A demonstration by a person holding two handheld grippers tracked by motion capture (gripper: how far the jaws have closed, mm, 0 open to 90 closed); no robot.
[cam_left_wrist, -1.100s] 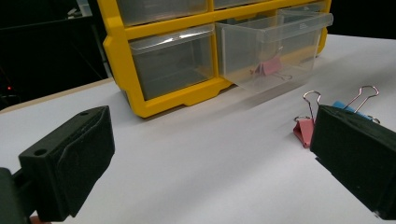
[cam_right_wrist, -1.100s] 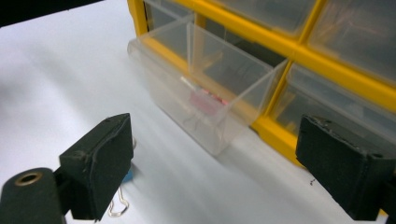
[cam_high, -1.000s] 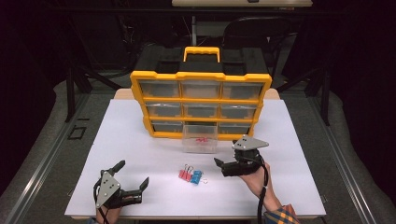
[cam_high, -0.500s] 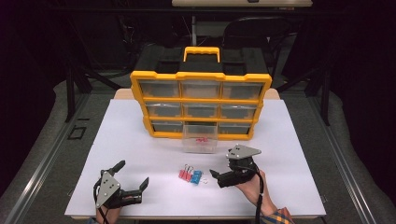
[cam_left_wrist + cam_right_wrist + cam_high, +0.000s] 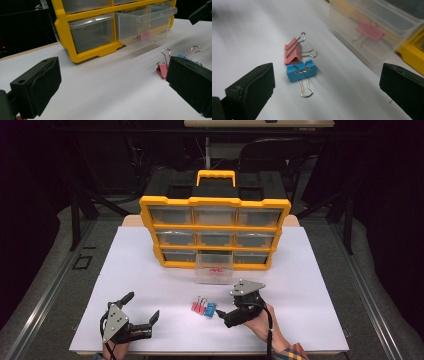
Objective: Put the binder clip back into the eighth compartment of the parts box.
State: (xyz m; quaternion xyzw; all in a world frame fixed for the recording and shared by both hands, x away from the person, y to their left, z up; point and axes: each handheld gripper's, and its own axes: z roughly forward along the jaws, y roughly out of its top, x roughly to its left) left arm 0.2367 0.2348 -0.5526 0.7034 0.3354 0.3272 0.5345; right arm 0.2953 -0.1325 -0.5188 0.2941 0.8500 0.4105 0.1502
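Binder clips (image 5: 203,308) lie in a small cluster on the white table (image 5: 320,285), toward its near edge and a little right of the middle: two pink ones side by side with a blue clip (image 5: 300,72) touching them. They have not shifted since a second ago. What has changed is the right hand-held gripper (image 5: 223,316): a second back it hung higher and further right, and it has now come down and in toward the clips, so that its tips sit just beside the blue one without touching it. Its jaws have just been opening and now stand wide, with nothing between them; in the right gripper view the clips lie on the table ahead of the gap. The left hand-held gripper (image 5: 142,312) is where it was, near the table's front left corner, well apart from the clips, jaws spread wide and empty. Further back, the yellow organiser (image 5: 215,227) stands upright toward the far edge, as before. Its clear drawer (image 5: 214,268) in the bottom row is pulled out, with one pink clip (image 5: 370,30) lying inside.
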